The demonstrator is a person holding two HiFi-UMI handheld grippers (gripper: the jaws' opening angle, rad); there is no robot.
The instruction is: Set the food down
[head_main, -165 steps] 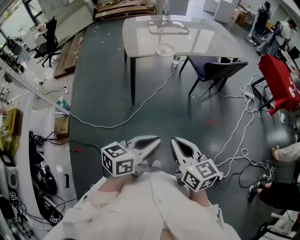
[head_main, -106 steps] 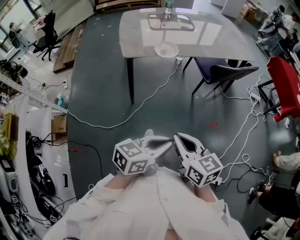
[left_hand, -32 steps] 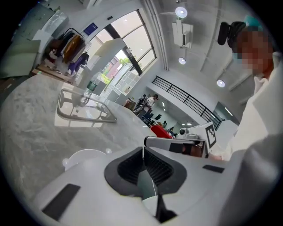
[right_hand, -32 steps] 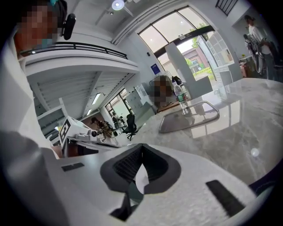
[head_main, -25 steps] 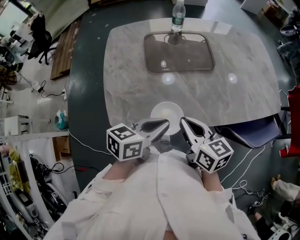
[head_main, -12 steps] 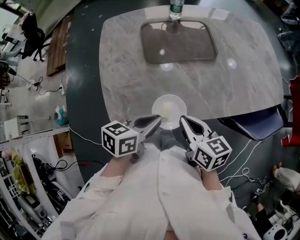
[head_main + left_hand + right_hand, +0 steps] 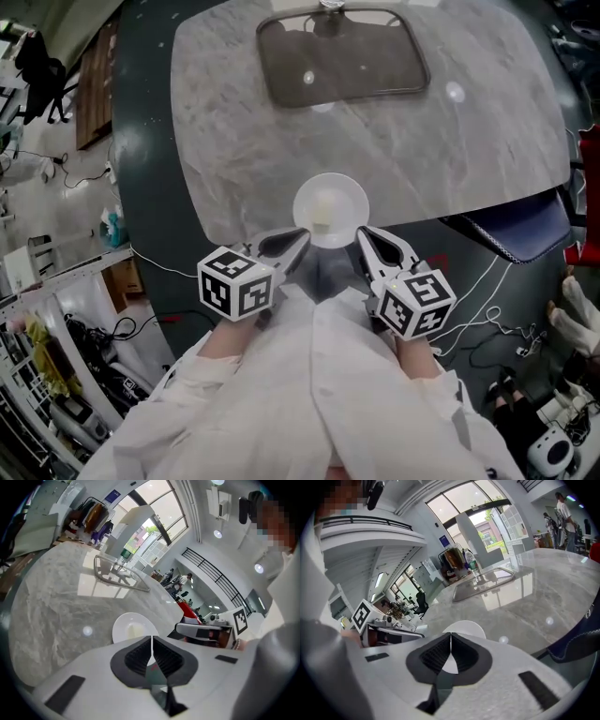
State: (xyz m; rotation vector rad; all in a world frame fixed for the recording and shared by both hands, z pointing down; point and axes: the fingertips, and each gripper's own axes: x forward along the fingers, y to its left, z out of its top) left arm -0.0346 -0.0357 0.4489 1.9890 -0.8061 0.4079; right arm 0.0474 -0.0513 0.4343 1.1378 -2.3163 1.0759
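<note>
Approach step, seemingly. Food [image 7: 322,210] on plate [image 7: 351,194] at worktop's [image 7: 422,159] near edge. Left tool [image 7: 301,240], right tool [image 7: 362,235]: pinched shut, empty, just short of rim. Next, probably: spread jaws, take rim.

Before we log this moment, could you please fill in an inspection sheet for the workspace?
Surface: grey marble table, ceiling lights reflected in it.
Job's things: white plate at the table's near edge, pale food on it.
Clutter: dark tray at the far side; bottle beyond it.
Grippers: left gripper and right gripper both shut, holding nothing, fingers close beside the plate's near rim; whether they touch it cannot be told.
Cables: white cables loose on the dark floor, right and left of the table.
Surroundings: blue chair tucked under the table's right side; equipment racks at left; people in the background.
</note>
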